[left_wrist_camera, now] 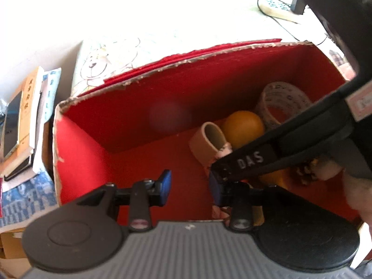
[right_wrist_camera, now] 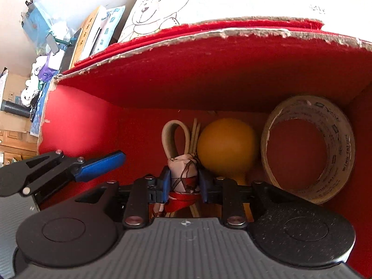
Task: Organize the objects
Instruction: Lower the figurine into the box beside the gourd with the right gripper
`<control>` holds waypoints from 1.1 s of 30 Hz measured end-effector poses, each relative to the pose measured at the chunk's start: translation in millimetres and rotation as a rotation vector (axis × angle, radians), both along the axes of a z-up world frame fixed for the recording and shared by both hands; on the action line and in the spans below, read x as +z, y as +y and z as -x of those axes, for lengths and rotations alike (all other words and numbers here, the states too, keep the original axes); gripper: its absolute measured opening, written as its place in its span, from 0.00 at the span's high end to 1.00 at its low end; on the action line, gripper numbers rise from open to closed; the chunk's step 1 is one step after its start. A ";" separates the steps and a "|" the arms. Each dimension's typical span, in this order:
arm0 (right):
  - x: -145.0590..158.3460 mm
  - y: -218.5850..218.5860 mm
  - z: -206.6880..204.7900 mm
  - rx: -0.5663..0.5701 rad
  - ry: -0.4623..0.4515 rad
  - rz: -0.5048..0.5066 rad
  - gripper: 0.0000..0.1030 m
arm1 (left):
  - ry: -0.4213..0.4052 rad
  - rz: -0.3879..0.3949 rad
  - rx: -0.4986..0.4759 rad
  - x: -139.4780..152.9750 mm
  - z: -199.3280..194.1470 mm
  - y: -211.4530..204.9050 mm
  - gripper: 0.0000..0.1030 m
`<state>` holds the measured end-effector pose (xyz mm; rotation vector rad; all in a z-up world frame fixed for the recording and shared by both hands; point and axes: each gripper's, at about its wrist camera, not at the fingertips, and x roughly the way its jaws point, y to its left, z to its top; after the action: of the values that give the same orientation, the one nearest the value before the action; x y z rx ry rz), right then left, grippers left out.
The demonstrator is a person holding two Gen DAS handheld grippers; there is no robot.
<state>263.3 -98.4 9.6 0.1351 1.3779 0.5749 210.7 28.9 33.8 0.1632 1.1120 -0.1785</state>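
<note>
A: Entry. Red box, open top, torn rim. Right gripper reaches inside it, blue pads on either side of a small cloth-wrapped bundle. Orientation?

B: Bundle's long axis runs away from the camera toward the far wall, beige loop end leading. Pale cloth, red ribbon round the near end, thin dark thread crossing it. Pads touch both flanks: clamped on it, as far as the right wrist view shows.

A: Neighbours?

B: Orange ball just beside the bundle, then a tape roll leaning on the right wall. Printed lettering on the roll, too small to read.

A: Left gripper?

B: Jaws apart over the bare red floor, nothing between them. "DAS" is readable on the right gripper's finger in the left wrist view.
</note>
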 end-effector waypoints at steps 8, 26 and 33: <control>4.9 -6.3 3.6 -0.011 -0.043 0.001 0.75 | 0.025 -0.067 0.024 -8.6 -10.6 -1.4 0.56; 16.0 -15.9 11.9 -0.005 -0.121 -0.052 0.71 | 0.053 -0.124 0.068 -19.9 -21.1 3.2 0.41; 17.5 -18.5 9.7 -0.039 -0.181 -0.096 0.77 | 0.039 -0.128 0.076 -19.0 -21.9 6.2 0.42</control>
<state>253.6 -116.9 27.1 0.1829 1.1706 0.6058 232.6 35.1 14.8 0.2321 1.1673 -0.0430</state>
